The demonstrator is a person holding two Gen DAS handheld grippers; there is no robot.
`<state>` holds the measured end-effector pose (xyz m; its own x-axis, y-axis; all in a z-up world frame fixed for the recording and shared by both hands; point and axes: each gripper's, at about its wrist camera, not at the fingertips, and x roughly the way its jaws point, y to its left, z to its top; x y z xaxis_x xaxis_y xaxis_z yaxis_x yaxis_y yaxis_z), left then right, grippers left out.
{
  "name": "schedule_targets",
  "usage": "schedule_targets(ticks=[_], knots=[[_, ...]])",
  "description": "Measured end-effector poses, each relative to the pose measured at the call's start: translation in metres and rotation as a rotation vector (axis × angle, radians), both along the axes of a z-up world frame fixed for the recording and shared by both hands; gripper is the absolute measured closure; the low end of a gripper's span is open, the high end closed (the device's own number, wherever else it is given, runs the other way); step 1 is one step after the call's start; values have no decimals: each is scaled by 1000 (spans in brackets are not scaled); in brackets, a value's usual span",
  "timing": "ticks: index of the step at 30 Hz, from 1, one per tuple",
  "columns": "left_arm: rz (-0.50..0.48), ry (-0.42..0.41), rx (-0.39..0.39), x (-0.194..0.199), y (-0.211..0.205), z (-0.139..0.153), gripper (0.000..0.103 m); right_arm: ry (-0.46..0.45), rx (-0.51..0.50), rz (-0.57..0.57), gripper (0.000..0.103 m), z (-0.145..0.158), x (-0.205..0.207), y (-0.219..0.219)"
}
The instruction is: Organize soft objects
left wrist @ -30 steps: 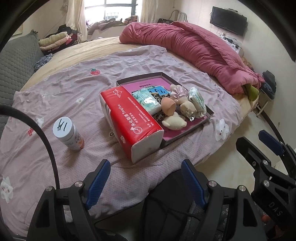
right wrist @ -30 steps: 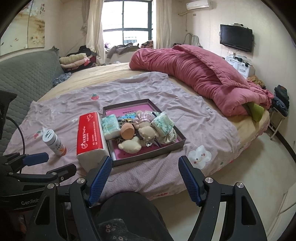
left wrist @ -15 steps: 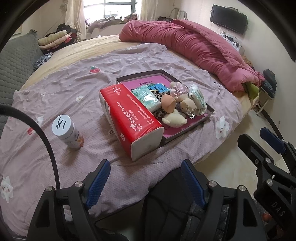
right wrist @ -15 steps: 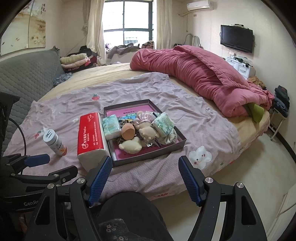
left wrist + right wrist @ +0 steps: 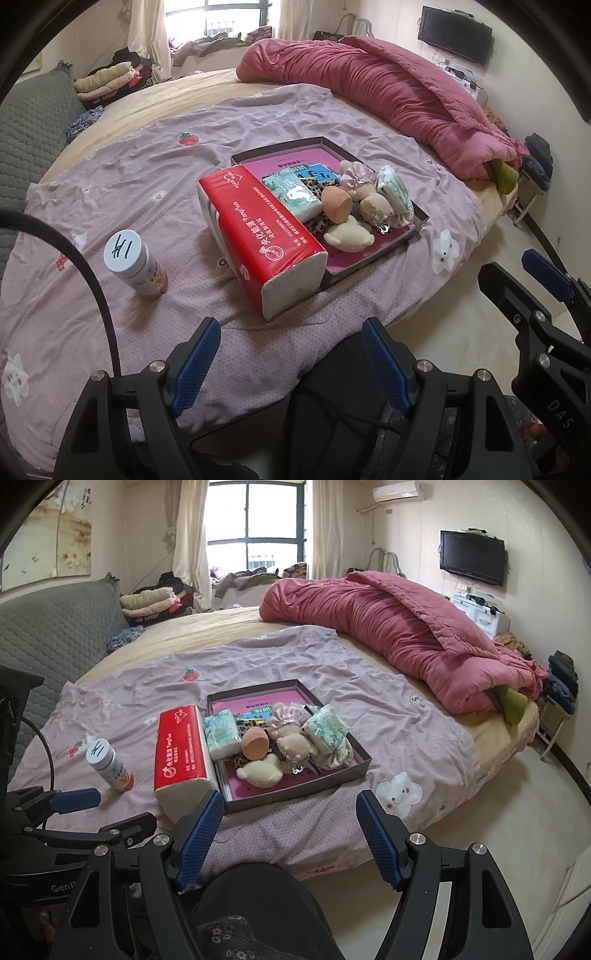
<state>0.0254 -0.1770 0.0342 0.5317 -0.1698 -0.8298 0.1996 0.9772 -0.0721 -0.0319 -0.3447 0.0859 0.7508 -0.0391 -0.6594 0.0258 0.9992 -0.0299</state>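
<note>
- The left gripper (image 5: 290, 360) sits at the bottom centre of its own view, its blue-padded fingers spread wide apart with nothing between them, hanging over the near edge of a bed.
- The right gripper (image 5: 290, 832) fills the bottom centre of its view the same way: fingers wide apart, holding nothing.
- A lilac sheet (image 5: 155, 177) printed with small cartoon shapes covers the bed through the middle of both frames.
- A shallow dark tray (image 5: 360, 755) with a pink floor lies on the sheet at the centre of the frame.
- Inside the tray is a loose heap of soft things: a cream plush toy (image 5: 260, 771) at the near side, a peach makeup sponge (image 5: 255, 746) behind it, a pale green tissue pack (image 5: 221, 734) at the left, and a second green pack (image 5: 327, 728) at the right.
- A pink frilly item (possibly a hair scrunchie) (image 5: 286, 712) sits towards the back of the heap.
- A red pack of tissues (image 5: 258, 229) lies along the tray's left side, touching it.
- A white-capped bottle (image 5: 135, 264) stands upright on the sheet, left of the red pack and apart from it.
- A rumpled pink quilt (image 5: 399, 631) is bunched across the upper right of the frame.
</note>
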Motion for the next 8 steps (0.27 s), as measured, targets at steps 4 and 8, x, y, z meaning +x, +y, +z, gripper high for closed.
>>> schedule_targets(ticks=[4,8], knots=[[1,3,5,1,1,-1,25,2,3,0,28,0,1,0],[-2,6,6,2,1,-3,25,8,5,-3,28,-1,3,0]])
